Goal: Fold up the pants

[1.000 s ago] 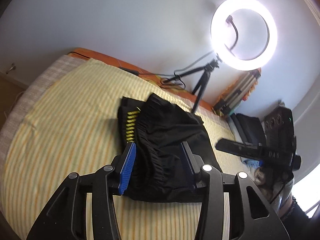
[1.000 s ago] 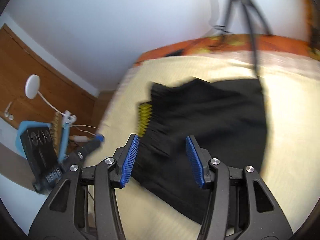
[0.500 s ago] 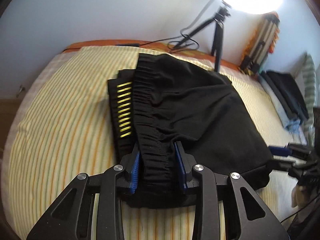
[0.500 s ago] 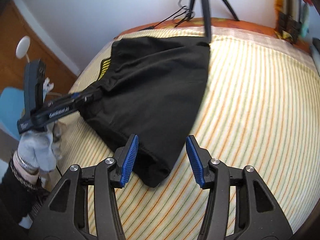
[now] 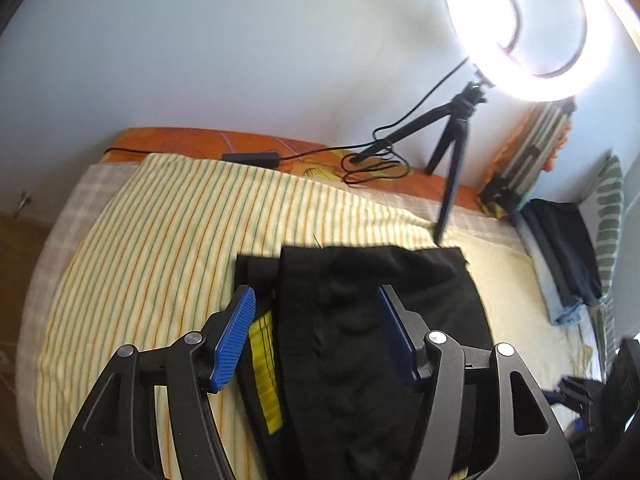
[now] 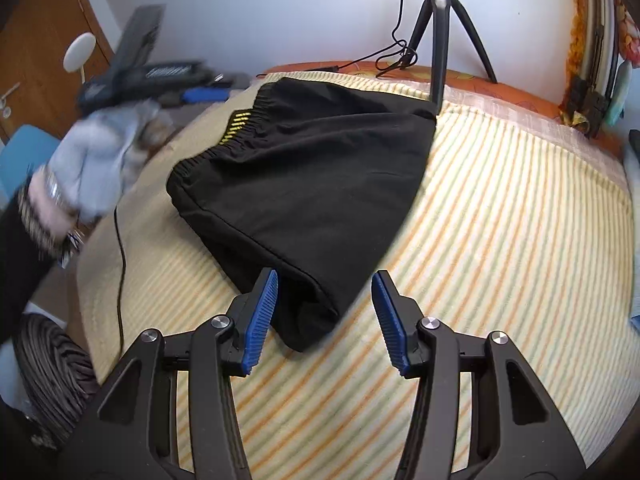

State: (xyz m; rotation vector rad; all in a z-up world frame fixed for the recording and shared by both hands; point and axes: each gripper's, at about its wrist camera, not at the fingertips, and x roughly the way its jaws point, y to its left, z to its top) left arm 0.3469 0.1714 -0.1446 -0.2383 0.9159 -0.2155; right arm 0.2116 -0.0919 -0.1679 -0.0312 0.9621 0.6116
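The right gripper hangs with jaws apart around the near corner of the folded black pants on the striped bedspread; the left gripper, also spread, straddles their waistband; beyond the pants stands the tripod; a snagged top layer would likely undo the fold.

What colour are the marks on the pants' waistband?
Yellow marks on the black pants; clearest in right wrist view.

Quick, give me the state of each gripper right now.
Left gripper: open, jaws spread either side of the black pants waistband, holding nothing.
Right gripper: open, holding nothing, the pants' near corner between its fingers.
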